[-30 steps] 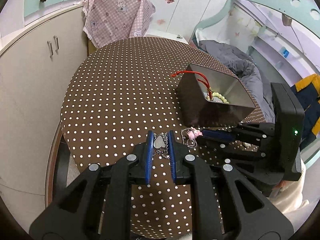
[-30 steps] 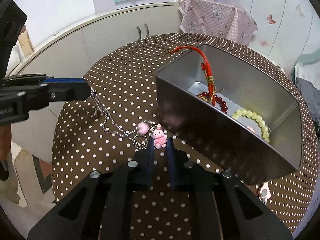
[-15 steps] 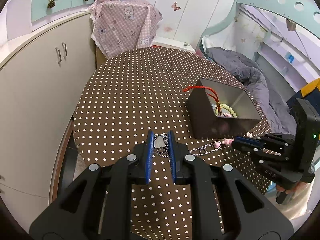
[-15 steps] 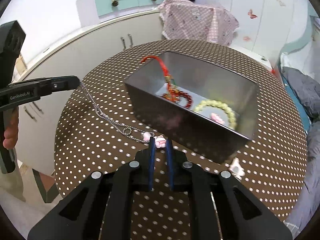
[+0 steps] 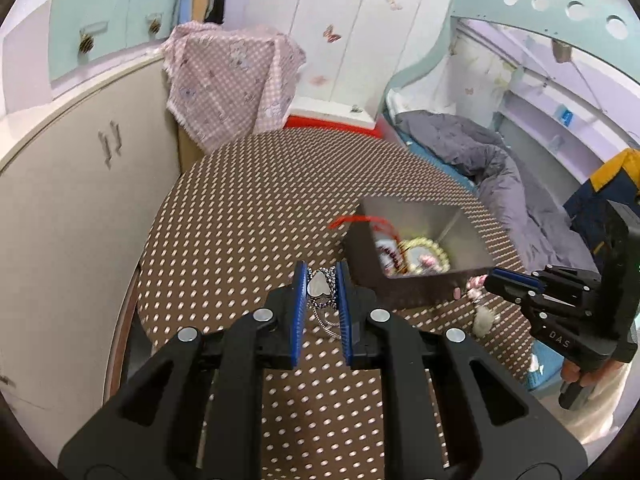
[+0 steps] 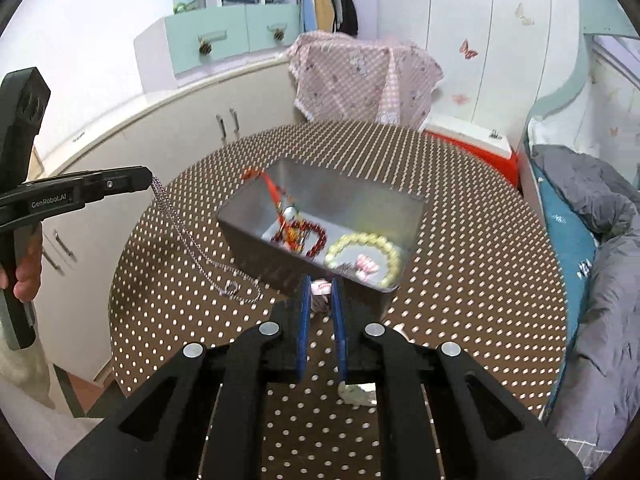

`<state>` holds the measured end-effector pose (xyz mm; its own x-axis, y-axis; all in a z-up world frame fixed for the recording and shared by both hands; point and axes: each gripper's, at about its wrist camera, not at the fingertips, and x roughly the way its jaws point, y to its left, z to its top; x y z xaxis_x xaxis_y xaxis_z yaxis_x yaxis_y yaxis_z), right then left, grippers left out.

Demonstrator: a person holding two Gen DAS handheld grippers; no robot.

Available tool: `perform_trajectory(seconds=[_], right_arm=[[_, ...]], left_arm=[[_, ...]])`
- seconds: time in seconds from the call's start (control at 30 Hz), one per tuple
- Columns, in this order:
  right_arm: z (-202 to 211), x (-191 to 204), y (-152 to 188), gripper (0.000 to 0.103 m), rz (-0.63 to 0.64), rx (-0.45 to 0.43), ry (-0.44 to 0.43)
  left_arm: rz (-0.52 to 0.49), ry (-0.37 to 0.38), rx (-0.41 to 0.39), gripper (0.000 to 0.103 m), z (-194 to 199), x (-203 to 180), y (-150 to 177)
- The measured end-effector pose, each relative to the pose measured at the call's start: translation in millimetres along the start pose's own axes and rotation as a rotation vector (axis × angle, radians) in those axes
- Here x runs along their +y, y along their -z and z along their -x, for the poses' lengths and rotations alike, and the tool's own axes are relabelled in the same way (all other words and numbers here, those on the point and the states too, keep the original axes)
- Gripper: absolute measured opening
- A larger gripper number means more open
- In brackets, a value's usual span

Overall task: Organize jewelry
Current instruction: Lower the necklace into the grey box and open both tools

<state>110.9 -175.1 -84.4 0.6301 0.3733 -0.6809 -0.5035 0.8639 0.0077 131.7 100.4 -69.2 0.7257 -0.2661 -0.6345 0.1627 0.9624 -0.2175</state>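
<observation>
Necklace [image 6: 188, 240]: thin silver chain, slack.
Left gripper [image 5: 323, 282]: clamps heart pendant [image 5: 318, 285].
Right gripper [image 6: 320, 288]: pinches pink charm [image 6: 321, 286], probably a bunny.
Tin [image 6: 360, 196]: rectangular metal, 12 o'clock.

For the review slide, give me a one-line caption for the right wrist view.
Right gripper and left gripper lift a silver chain necklace by its ends beside the metal box holding bracelets.

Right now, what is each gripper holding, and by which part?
Both hold one silver chain necklace. The left gripper pinches its heart pendant end; the right gripper grips the pink charm end. The chain sags between them.
</observation>
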Motion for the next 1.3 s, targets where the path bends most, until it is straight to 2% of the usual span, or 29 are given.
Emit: perform_trajectory(seconds=[0.47,0.8,0.97,1.3], right_arm=[[38.9,-14.7,-42.5,0.008,0.02,-0.179,0.028],[52.1,-21.8,-69.0,0.008,0.041,-0.257,0.044],[48.2,-22.2,-68.2,0.008,0.048,-0.251,0.05],[14.7,-28.8,-54.5,0.008,0.008,-0.15,0.012]], left_arm=[[-0.118,0.055,-0.17,0.015,36.0,-53.9,-57.1],[-0.2,0.107,-0.253,0.015,49.0,-90.7,-89.7],[-0.224,0.119,-0.229,0.015,36.4,-102.2,-90.2],[-0.168,0.122,-0.07,0.015,-20.9,-97.7,-68.5]])
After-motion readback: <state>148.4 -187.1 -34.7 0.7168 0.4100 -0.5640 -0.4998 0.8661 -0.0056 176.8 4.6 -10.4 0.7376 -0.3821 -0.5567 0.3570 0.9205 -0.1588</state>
